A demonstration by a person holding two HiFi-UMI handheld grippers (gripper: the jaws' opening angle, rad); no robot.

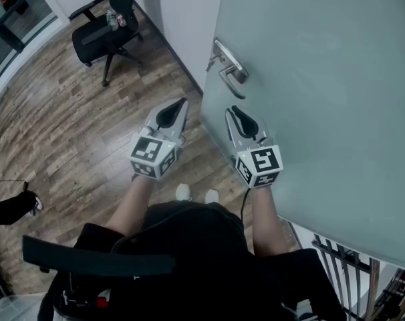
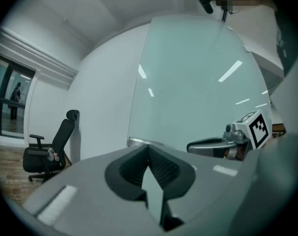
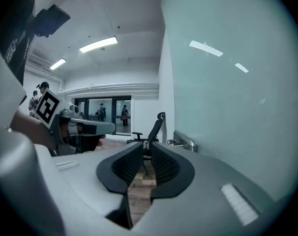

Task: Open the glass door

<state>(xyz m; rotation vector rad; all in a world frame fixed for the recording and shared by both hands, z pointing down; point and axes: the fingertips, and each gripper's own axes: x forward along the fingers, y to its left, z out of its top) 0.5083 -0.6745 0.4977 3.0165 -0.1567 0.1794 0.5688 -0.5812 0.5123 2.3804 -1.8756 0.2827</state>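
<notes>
One frosted glass door (image 1: 323, 112) filled the right side of the head view, standing upright with its long axis vertical and its free edge towards the room. Beside that edge a white wall (image 1: 182, 12) ran away from the camera, and wood-plank floor (image 1: 75, 126) spread to the left. Against that wall, well apart from the door, stood a black office chair (image 1: 105, 29).

Both grippers were held level in front of the person, side by side and pointing along the door. The left gripper (image 1: 181, 104) hung over the floor just off the door's edge. The right gripper (image 1: 233, 110) was close against the glass, below the handle (image 1: 230, 69) and not touching it. The metal lever handle sat near the free edge and lay level along the glass.

Only the head view showed the person's pale shoes (image 1: 183, 192) on the floor. The right gripper view alone showed a far glazed partition (image 3: 102, 111) with people behind it, plus ceiling lights (image 3: 98, 44). It also showed its own jaws a narrow gap apart, with only floor and chair visible between them. The left gripper view faced the pane squarely. Its jaws met at the tips and held nothing.
</notes>
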